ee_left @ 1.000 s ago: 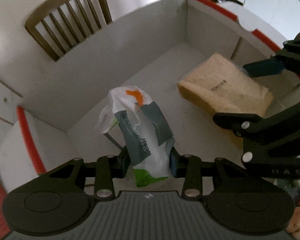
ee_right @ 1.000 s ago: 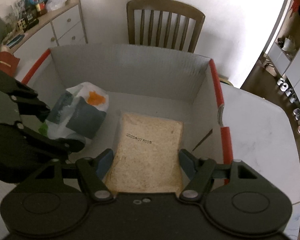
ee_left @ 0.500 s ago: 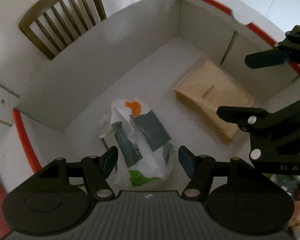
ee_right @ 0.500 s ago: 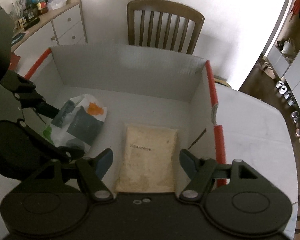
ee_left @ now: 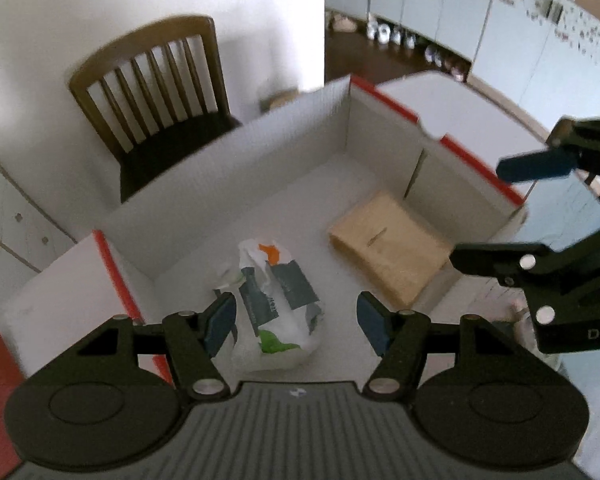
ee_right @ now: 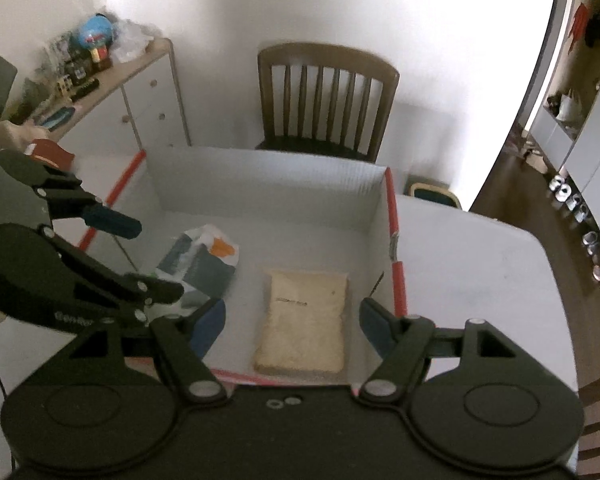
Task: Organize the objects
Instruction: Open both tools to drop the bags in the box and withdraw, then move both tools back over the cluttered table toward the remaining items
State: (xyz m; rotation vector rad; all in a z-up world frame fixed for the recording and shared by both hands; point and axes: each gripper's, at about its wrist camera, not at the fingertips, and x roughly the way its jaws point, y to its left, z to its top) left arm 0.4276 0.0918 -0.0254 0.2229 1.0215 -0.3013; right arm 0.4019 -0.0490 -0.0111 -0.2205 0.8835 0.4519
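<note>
L gripper (ee_left: 296,320) sits low-centre in the left view, jaws wide apart w/ nothing held; R gripper (ee_right: 292,320) low-centre in the right view, likewise spread & empty. Past the tips is the box (ee_left: 228,168): bag (ee_left: 278,300) lies on its floor centre-frame in the left view, tan pack (ee_right: 304,324) flat beside it, apart, nr the red-edged wall. Chair (ee_right: 324,100) at upper centre, cabinet (ee_right: 140,96) upper left.

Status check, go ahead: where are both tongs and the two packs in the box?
Left tongs open, above the box. Right tongs open, empty. White pouch and tan pack lying apart on box floor. Nothing in the way.
</note>
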